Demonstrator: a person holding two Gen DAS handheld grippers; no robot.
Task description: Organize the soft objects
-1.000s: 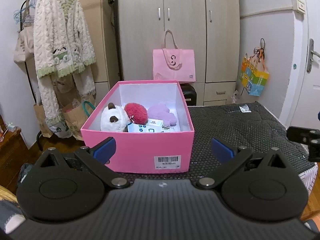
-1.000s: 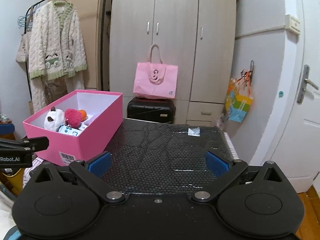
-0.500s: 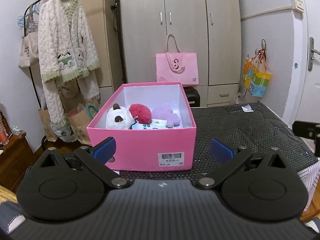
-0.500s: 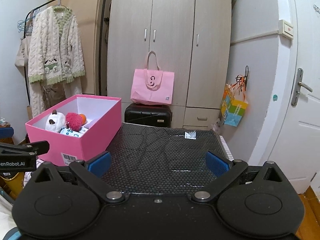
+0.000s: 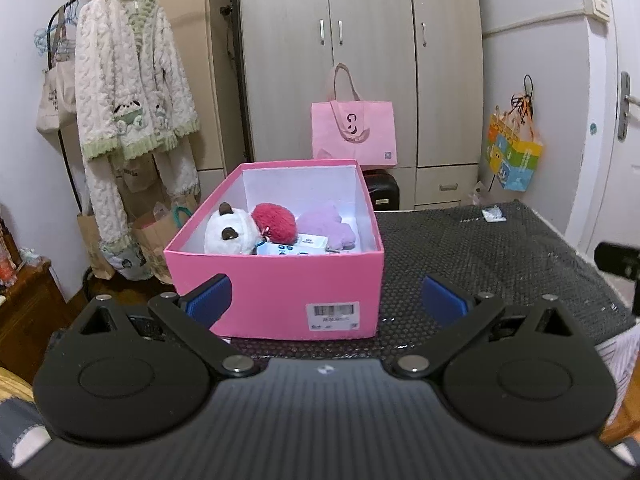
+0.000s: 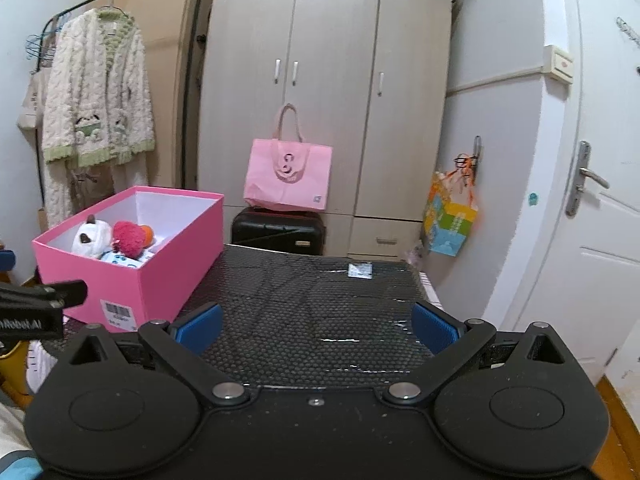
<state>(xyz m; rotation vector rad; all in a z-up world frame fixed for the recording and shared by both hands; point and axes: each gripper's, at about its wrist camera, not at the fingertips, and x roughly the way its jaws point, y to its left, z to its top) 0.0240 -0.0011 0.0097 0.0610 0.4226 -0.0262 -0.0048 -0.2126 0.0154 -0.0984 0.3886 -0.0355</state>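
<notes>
Fingers (image 5: 210, 294) of the left gripper (image 5: 326, 298) spread wide, holding nothing, as do the right gripper's (image 6: 316, 326). Near them, a pink box (image 5: 276, 280) on the tabletop (image 6: 312, 304) holds white (image 5: 230, 234), red (image 5: 276, 222) and purple plush toys (image 5: 326, 226).

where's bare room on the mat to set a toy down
Free: the black mat between the pink box and the small packet, and nearer the right gripper. Crowded: inside the box, toys fill the near end.
</notes>
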